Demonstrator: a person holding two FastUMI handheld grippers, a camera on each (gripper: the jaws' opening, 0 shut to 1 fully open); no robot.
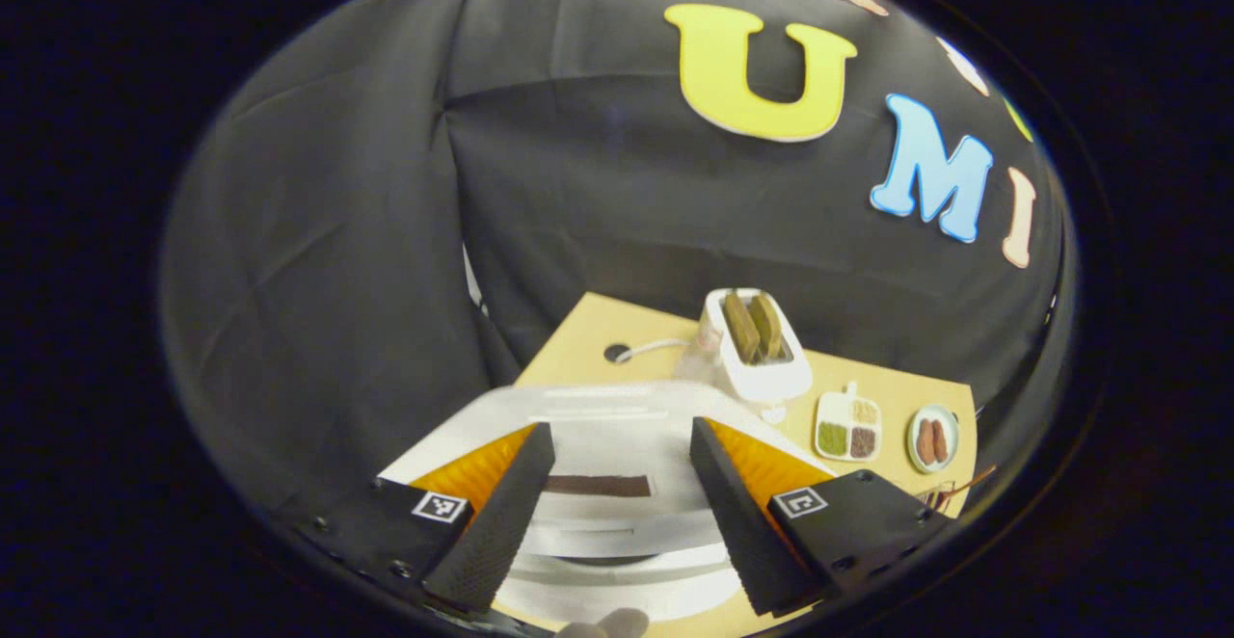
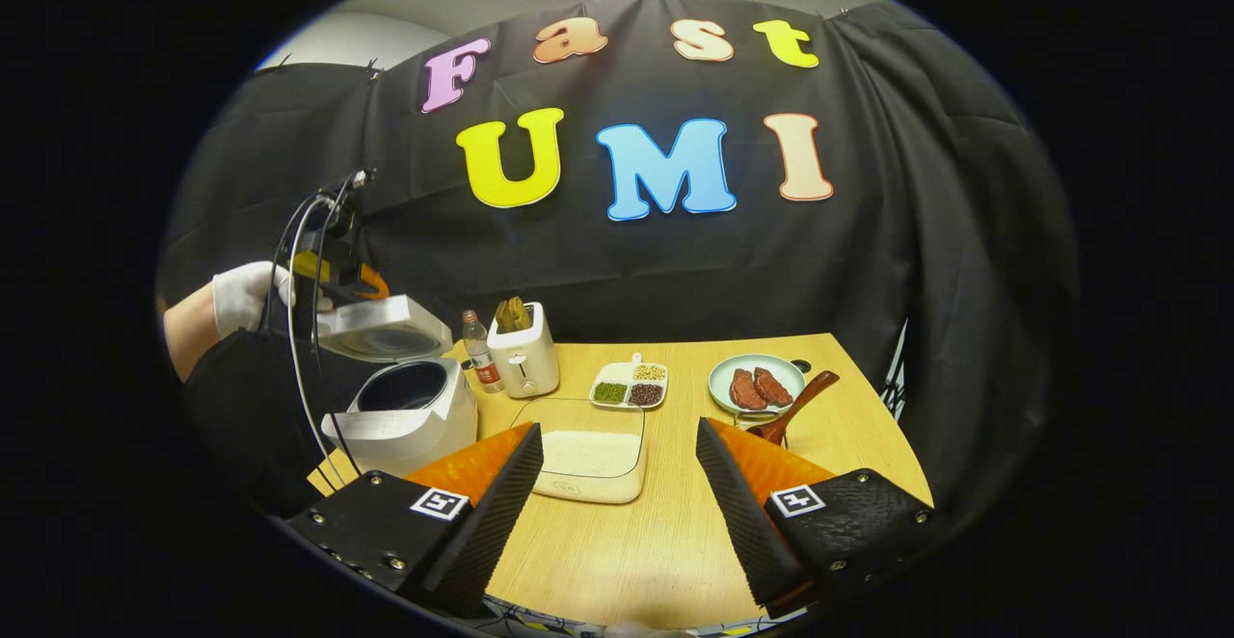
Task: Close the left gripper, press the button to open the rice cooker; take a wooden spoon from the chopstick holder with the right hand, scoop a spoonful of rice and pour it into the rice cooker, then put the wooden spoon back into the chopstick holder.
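Two grippers in play, and we go left to right through the right gripper view first. Far left, a gloved hand (image 2: 241, 296) holds the left gripper (image 2: 333, 277) up by the raised lid (image 2: 381, 325) of the rice cooker (image 2: 410, 407); we cannot tell its finger spread from here. Cooker stands open at the table's (image 2: 675, 532) left edge, dark inner pot showing. Just right of it a small bottle (image 2: 479, 349), then a toaster (image 2: 523, 354) with two slices in it. Near centre a clear tray of rice (image 2: 588, 460) sits between our right gripper's (image 2: 617, 484) fingers in the picture, well beyond them; those fingers stand wide apart, nothing held. Behind the tray, a divided dish of beans (image 2: 631, 385). Further right a plate with two pieces of meat (image 2: 757, 385), and the wooden spoon (image 2: 795, 405) leaning in a wire holder (image 2: 762, 421) just in front of the plate.

Left gripper view: the left gripper (image 1: 617, 513) has its fingers wide apart, holding nothing, hovering over the cooker lid (image 1: 607, 426), which fills the gap between them. Beyond on the right, the toaster (image 1: 757, 349), divided dish (image 1: 848, 426) and meat plate (image 1: 933, 438) in a row on the table (image 1: 588, 330).
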